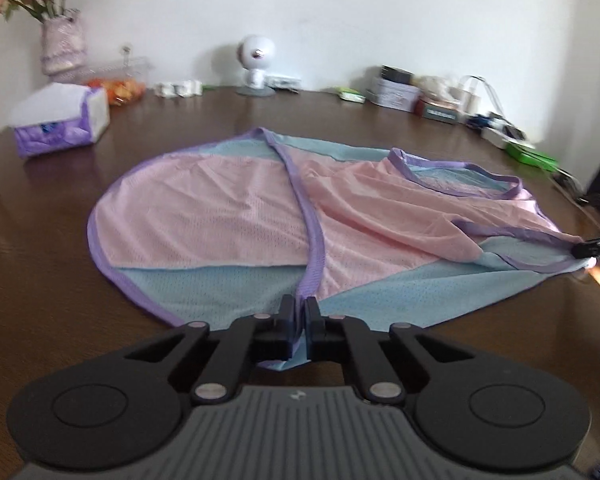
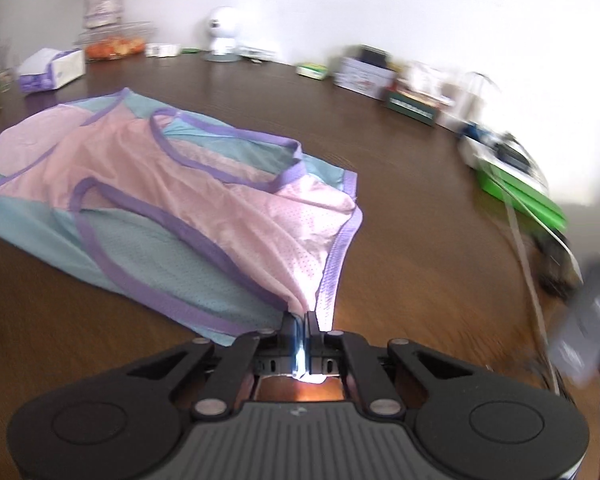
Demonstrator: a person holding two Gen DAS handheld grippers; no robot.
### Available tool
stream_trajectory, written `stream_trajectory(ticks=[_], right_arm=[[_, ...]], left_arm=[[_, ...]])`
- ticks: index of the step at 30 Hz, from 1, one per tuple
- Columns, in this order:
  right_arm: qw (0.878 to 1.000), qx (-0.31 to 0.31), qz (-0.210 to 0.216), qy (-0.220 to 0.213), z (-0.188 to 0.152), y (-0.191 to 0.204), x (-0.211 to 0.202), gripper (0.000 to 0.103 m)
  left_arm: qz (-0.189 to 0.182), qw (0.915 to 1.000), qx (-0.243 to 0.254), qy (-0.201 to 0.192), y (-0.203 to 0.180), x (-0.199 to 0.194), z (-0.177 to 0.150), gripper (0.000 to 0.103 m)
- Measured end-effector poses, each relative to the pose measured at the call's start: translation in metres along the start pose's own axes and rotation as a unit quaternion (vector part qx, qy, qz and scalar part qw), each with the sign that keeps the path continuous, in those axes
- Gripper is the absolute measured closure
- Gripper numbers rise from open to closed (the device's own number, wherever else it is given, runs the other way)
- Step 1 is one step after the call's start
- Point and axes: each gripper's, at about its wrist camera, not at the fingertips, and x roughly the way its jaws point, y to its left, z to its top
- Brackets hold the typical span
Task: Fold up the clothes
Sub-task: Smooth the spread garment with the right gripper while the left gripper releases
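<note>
1. Lying across the middle of the dark wooden worktop (image 1: 340, 120), the garment (image 1: 228, 216) has bare wood all round it in both views.
2. Clutter lines the far edge: a tissue pack (image 1: 60, 120) and a vase of flowers (image 1: 62, 46) at upper left of the left wrist view, a small white round device (image 1: 256, 60) at top centre, boxes (image 1: 396, 92) and cables at upper right.
3. The garment is mesh cloth in pink and light blue panels with purple binding along its edges; it is rumpled, with folds running across the pink part.
4. The left hand-held gripper (image 1: 303, 312) is clamped on the near hem, at the purple binding.
5. The right hand-held gripper (image 2: 303, 322) is clamped on a bunched corner of the garment, cloth showing between its fingers.
</note>
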Motion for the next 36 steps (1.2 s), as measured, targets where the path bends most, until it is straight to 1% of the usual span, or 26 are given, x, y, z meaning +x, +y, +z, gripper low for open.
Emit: stream_trajectory(ticks=[2,3,4,5,6,7,8,9,10,11,12,13,14,17,18,19,20,23,25,26,27,28,30,33,35,36], right_arm=[[1.0,0.016,-0.008,0.009,-0.014,-0.005,-0.014,0.1],[1.0,0.02,-0.01,0.014,-0.02,-0.006,-0.022,0.097],[0.999,0.028,-0.015,0.015,-0.025,-0.007,-0.031,0.092],[0.999,0.037,-0.023,0.003,-0.03,-0.008,-0.043,0.079],[0.999,0.037,-0.031,-0.022,-0.032,-0.005,-0.055,0.069],[0.998,0.036,-0.037,-0.048,-0.033,-0.001,-0.067,0.066],[0.996,0.033,-0.03,-0.083,-0.032,0.008,-0.076,0.064],[0.994,0.03,-0.005,-0.107,-0.028,0.017,-0.078,0.064],[0.991,0.027,0.035,-0.122,-0.023,0.029,-0.075,0.064],[0.989,0.018,0.074,-0.127,-0.016,0.044,-0.067,0.069],[0.987,0.002,0.097,-0.125,-0.01,0.061,-0.056,0.072],[0.987,-0.017,0.103,-0.122,-0.004,0.079,-0.045,0.074],[0.987,-0.032,0.105,-0.12,-0.001,0.092,-0.035,0.08],[0.986,-0.039,0.134,-0.095,0.0,0.106,-0.018,0.083],[0.985,-0.039,0.142,-0.088,0.0,0.109,-0.014,0.094],[0.986,-0.03,0.143,-0.083,-0.002,0.105,-0.016,0.101],[0.986,-0.022,0.144,-0.079,-0.004,0.1,-0.018,0.101],[0.986,0.001,0.157,-0.061,-0.007,0.09,-0.024,0.1],[0.982,-0.001,0.175,-0.074,0.0,0.092,-0.029,0.098],[0.98,-0.003,0.179,-0.093,0.004,0.089,-0.034,0.088],[0.978,-0.008,0.178,-0.109,0.009,0.087,-0.037,0.073],[0.978,-0.012,0.172,-0.121,0.013,0.084,-0.035,0.069],[0.981,-0.02,0.164,-0.105,0.018,0.084,-0.021,0.07],[0.985,-0.032,0.151,-0.082,0.025,0.083,0.001,0.074],[0.987,-0.025,0.142,-0.075,0.024,0.082,0.009,0.082],[0.987,-0.016,0.138,-0.075,0.023,0.08,0.011,0.082]], left_arm=[[-0.005,0.9997,0.022,0.014,-0.007,-0.008,-0.005,0.099],[-0.001,0.9994,0.028,0.022,-0.011,-0.011,-0.006,0.099],[0.004,0.9991,0.028,0.032,-0.015,-0.015,-0.006,0.099],[-0.004,0.9989,0.027,0.038,-0.017,-0.02,-0.005,0.097],[-0.021,0.999,0.025,0.03,-0.018,-0.026,-0.004,0.095],[-0.038,0.9988,0.024,0.017,-0.018,-0.031,-0.002,0.091],[-0.049,0.9985,0.023,0.004,-0.019,-0.034,0.001,0.074],[-0.05,0.9985,0.024,-0.002,-0.02,-0.031,0.004,0.056],[-0.041,0.9987,0.031,0.001,-0.022,-0.023,0.007,0.055],[-0.032,0.9985,0.043,0.011,-0.026,-0.014,0.01,0.059],[-0.027,0.998,0.053,0.024,-0.028,-0.005,0.011,0.066],[-0.023,0.9975,0.057,0.036,-0.03,0.001,0.01,0.07],[-0.022,0.9971,0.061,0.04,-0.031,0.003,0.009,0.073],[-0.023,0.9973,0.062,0.033,-0.032,-0.001,0.003,0.079],[-0.023,0.9976,0.057,0.032,-0.03,-0.003,0.001,0.081],[-0.022,0.998,0.052,0.03,-0.028,-0.005,-0.001,0.082],[-0.021,0.9982,0.047,0.032,-0.027,-0.006,-0.002,0.085],[-0.029,0.9981,0.033,0.044,-0.019,-0.007,0.004,0.085],[-0.032,0.9979,0.025,0.051,-0.014,-0.005,0.01,0.083],[-0.032,0.9977,0.03,0.052,-0.012,-0.004,0.014,0.082],[-0.032,0.9976,0.038,0.048,-0.012,-0.005,0.016,0.081],[-0.036,0.9971,0.049,0.045,-0.012,-0.005,0.017,0.079],[-0.042,0.9958,0.063,0.051,-0.01,-0.003,0.016,0.078],[-0.017,0.9963,0.059,0.06,-0.002,-0.002,0.014,0.078],[-0.003,0.9966,0.052,0.065,0.003,-0.004,0.016,0.081],[0.008,0.9966,0.049,0.065,0.003,-0.005,0.015,0.084]])
